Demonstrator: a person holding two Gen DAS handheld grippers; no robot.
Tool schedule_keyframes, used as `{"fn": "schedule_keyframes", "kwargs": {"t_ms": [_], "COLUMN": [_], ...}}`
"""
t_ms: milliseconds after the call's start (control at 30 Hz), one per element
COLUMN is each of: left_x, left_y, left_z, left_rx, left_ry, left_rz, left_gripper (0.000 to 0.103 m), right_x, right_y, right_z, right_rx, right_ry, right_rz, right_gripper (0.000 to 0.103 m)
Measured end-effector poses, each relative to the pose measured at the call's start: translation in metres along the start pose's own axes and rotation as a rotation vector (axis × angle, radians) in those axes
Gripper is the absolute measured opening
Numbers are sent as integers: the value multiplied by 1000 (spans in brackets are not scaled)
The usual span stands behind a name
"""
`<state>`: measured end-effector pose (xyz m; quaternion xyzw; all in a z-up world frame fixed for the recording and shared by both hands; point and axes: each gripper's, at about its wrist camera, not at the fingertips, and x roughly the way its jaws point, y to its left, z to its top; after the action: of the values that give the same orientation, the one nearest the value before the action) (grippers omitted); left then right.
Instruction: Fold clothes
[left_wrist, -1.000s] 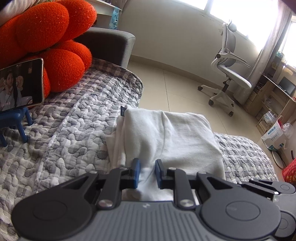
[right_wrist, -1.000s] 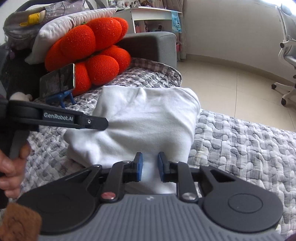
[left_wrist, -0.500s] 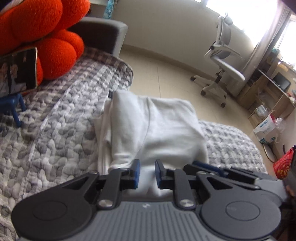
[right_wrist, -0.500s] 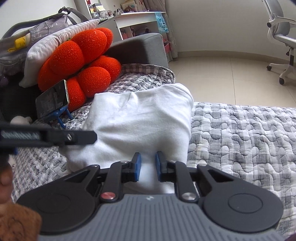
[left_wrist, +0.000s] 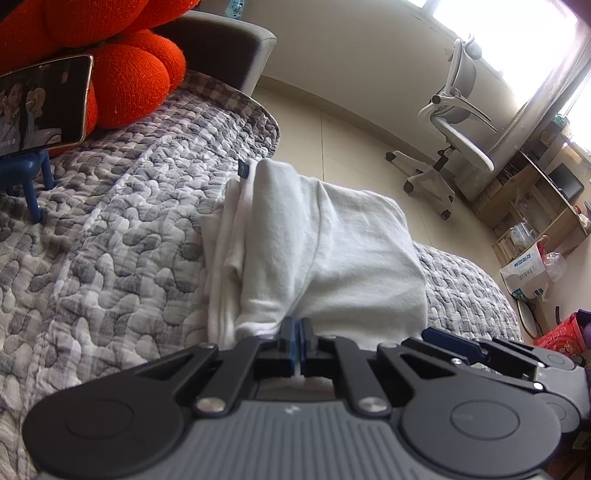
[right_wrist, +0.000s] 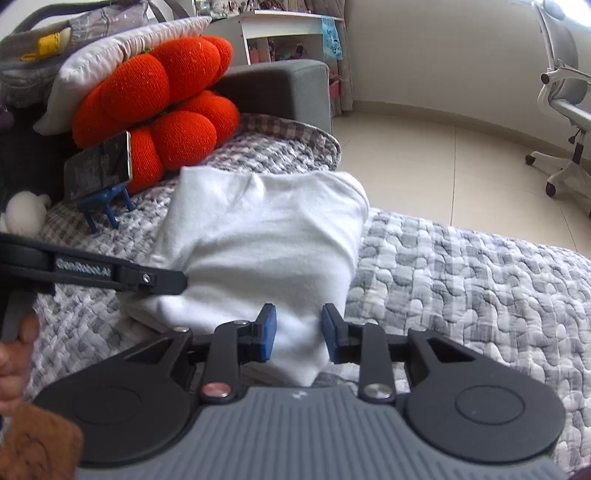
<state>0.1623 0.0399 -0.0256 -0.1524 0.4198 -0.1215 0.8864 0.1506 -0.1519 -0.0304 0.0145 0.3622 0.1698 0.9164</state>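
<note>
A folded white garment (left_wrist: 325, 258) lies on the grey quilted bed cover (left_wrist: 110, 258); it also shows in the right wrist view (right_wrist: 266, 243). My left gripper (left_wrist: 296, 341) is shut on the garment's near edge, blue pads pressed together on the cloth. Its arm enters the right wrist view from the left, and its tip (right_wrist: 181, 282) touches the garment's left side. My right gripper (right_wrist: 298, 334) is open, its blue pads standing either side of the garment's near corner, not pinching it.
Orange knitted cushions (right_wrist: 166, 103) and a phone on a blue stand (right_wrist: 99, 170) sit at the bed's back left. A grey sofa arm (right_wrist: 280, 88) stands behind. A white office chair (left_wrist: 454, 125) stands on the tiled floor.
My left gripper has shut on the garment's near edge. My right gripper has opened wider. Both views have shifted a little closer to the garment.
</note>
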Motion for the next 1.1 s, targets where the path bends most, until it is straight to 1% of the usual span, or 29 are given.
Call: {"fn": "schedule_keyframes", "kwargs": {"t_ms": [100,167,233,333,400,533,600,733,800,900,967,1100], "left_x": [0,-3,-9,-15,-11,4,4,4,3,2,2,3], "left_y": [-1,-4,-6,-8,-9,-12,-15,-16,-12,-4,-4,-5], "left_z": [1,2,5,11,15,16,16,14,15,16,15,14], "left_rx": [0,7,13,16,30,54,54,63,44,1,4,10], "left_ry": [1,-7,-42,-117,-138,-139,-146,-146,-142,-133,-130,-130], "left_rz": [5,9,-6,-32,-10,56,75,91,76,44,41,42], "left_gripper": [5,5,5,10,13,12,12,12,12,12,12,12], "right_x": [5,5,4,5,5,6,6,-1,-5,-10,-7,17], "right_y": [-6,-5,-4,-4,-2,1,1,0,0,-5,-8,-12], "right_z": [-3,-3,-3,-3,-3,-3,-3,4,8,21,30,31], "right_rx": [37,35,33,47,47,30,28,10,0,21,22,68], "right_ry": [1,1,1,1,1,-2,-1,-35,-53,-137,-180,-165], "right_rz": [16,18,15,14,10,2,6,22,30,43,51,44], "right_gripper": [33,33,33,33,34,35,35,36,37,36,36,36]}}
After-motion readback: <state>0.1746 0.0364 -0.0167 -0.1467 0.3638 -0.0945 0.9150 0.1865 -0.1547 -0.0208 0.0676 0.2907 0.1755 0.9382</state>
